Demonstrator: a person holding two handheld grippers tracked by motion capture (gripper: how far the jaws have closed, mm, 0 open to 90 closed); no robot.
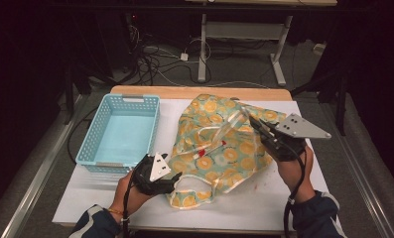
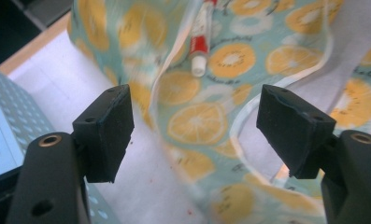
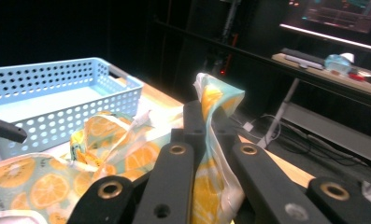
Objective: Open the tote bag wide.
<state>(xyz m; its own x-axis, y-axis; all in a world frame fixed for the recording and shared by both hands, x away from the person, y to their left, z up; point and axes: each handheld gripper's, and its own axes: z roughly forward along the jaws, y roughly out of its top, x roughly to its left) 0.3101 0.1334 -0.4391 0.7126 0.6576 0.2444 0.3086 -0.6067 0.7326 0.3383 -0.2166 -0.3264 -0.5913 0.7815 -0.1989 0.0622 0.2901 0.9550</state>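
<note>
Holding: right gripper [image 3: 206,126] pinches the orange-print bag's [image 1: 224,148] rim, lifting it so the mouth gapes, mid-table.
Left gripper [image 2: 195,130]: jaws spread, empty, at the bag's near edge.
Inside: red-white tube [image 2: 201,44].
Basket [image 1: 102,106]: blue, table's left edge.

High overhead forward-down view, two close jaw-level views; shared: patterned bag [image 1: 219,144].
</note>
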